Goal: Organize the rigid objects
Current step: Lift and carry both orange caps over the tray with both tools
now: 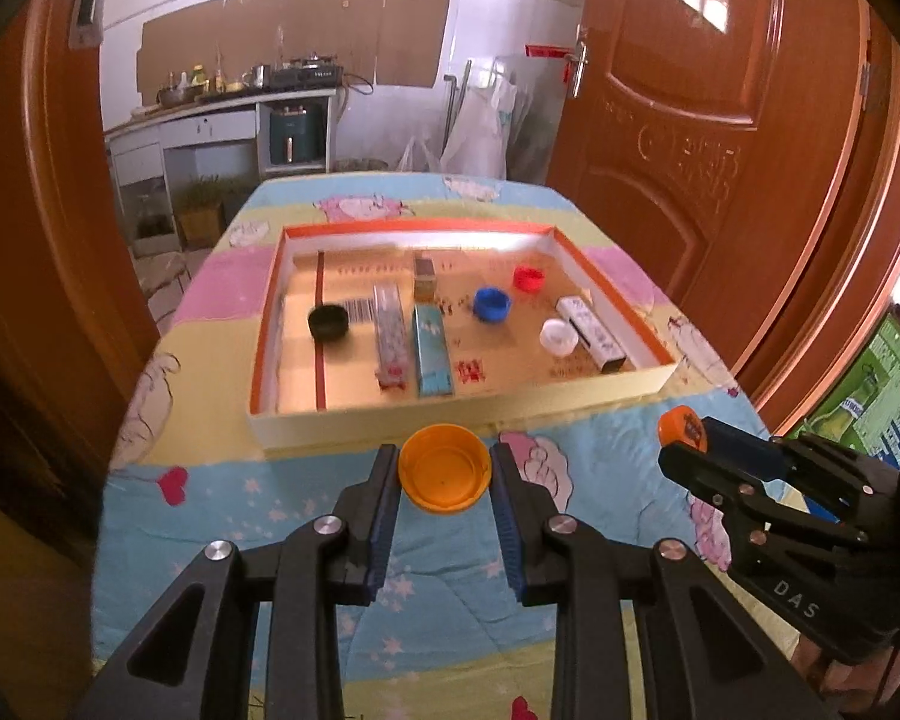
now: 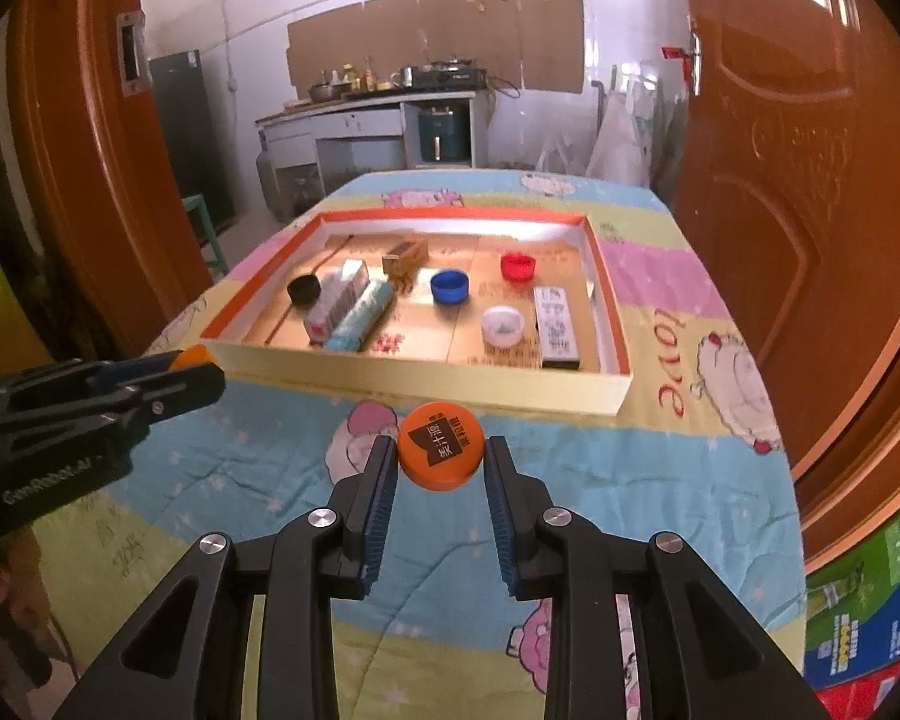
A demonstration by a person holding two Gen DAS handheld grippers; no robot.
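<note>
My left gripper is shut on an orange bottle cap, its hollow side up, held just in front of the shallow box tray. My right gripper is shut on a second orange cap with black print on top, also in front of the tray. The right gripper with its cap shows at the right of the left wrist view; the left gripper shows at the left of the right wrist view. In the tray lie black, blue, red and white caps and several small boxes.
The tray sits on a table under a cartoon-print cloth. Brown wooden doors stand on both sides. A kitchen counter is behind. Green cartons are stacked at the right.
</note>
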